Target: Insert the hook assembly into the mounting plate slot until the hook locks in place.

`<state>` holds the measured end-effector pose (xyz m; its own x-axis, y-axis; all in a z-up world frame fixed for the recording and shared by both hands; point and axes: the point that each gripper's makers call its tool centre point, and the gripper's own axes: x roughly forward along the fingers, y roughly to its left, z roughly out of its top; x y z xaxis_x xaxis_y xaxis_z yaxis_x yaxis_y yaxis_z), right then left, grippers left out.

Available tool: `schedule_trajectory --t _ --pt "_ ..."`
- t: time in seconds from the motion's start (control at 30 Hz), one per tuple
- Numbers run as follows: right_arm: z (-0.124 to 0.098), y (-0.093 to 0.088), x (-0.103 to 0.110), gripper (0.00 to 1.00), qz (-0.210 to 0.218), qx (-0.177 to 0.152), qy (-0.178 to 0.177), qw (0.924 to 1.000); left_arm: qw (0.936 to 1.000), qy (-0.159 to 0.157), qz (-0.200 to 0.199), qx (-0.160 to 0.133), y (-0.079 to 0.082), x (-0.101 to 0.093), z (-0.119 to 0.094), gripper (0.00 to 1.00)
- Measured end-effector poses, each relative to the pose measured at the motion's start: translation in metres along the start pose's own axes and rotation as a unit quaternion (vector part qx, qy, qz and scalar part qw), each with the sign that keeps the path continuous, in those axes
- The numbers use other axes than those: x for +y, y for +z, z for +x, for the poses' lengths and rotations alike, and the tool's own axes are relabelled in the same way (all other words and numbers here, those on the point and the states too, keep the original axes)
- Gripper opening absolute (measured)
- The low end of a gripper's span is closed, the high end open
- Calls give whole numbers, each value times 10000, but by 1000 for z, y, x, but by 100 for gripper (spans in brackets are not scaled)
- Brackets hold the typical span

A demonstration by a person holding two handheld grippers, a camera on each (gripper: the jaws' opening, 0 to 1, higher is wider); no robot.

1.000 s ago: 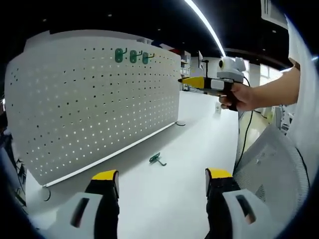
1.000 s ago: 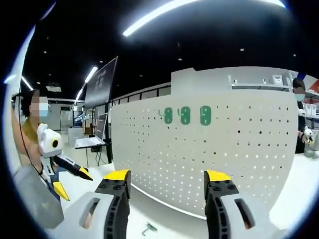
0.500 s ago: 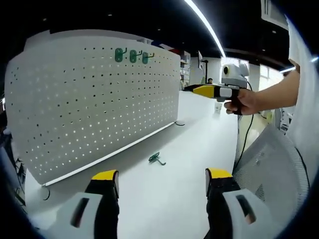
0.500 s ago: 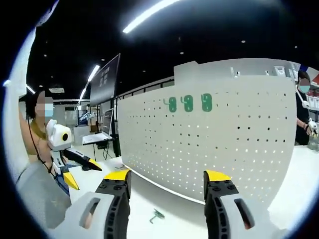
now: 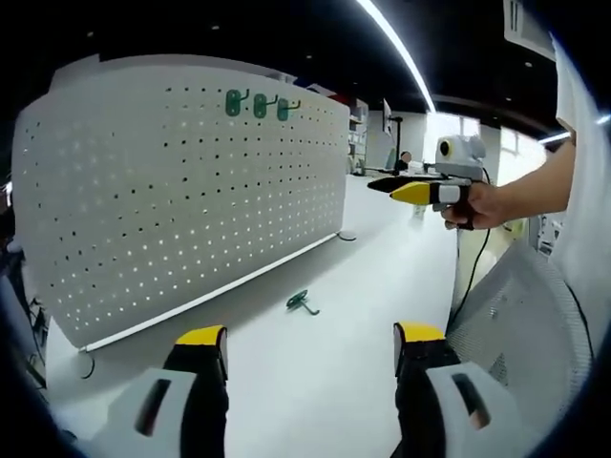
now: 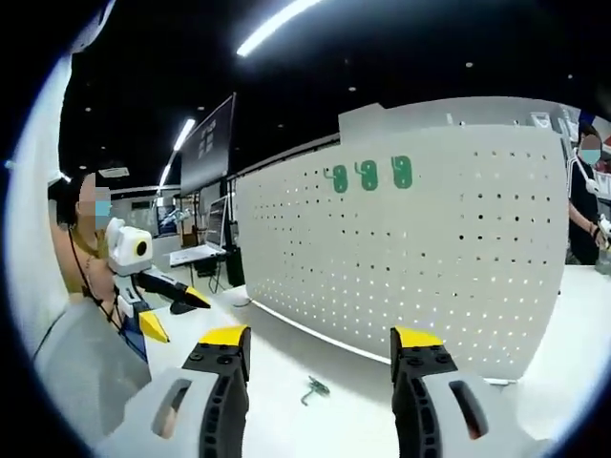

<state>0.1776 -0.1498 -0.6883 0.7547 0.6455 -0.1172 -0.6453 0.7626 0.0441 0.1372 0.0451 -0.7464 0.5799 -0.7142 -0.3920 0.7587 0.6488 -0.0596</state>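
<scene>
Three green hooks [image 5: 258, 105] already sit at 12 o'clock on the pegboard [image 5: 181, 200] — one loose hook [image 5: 300, 302] lies on the surface [image 5: 315, 372], not yet picked up. Left gripper [image 5: 310, 348] and right gripper [image 6: 320, 348] both have fingers spread wide, empty.

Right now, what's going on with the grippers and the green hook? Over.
Left gripper and right gripper both open, empty. Loose green hook lying on the white table, below the pegboard. Nothing in the way.
</scene>
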Motion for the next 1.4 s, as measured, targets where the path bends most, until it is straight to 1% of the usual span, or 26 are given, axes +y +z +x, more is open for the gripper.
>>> schedule_trajectory --t 0.2,0.47,0.8,1.1,1.2,1.4 --pt "-8 -14 3 57 27 203 32 9998 10000 0 3 28 -2 2 1 73" --pt "-18 -26 8 57 115 329 74 9994 10000 13 14 47 -2 3 1 73" --pt "-25 -43 15 58 206 570 106 9981 10000 0 16 70 -4 4 1 73" --pt "-33 -54 17 58 259 721 88 9970 10000 12 -20 78 -7 5 1 73" --pt "-35 -59 18 59 202 823 48 9964 9999 3 -33 117 -11 6 1 73" --pt "-38 -64 22 59 227 892 55 9957 9999 14 -19 149 -13 9 -1 72"
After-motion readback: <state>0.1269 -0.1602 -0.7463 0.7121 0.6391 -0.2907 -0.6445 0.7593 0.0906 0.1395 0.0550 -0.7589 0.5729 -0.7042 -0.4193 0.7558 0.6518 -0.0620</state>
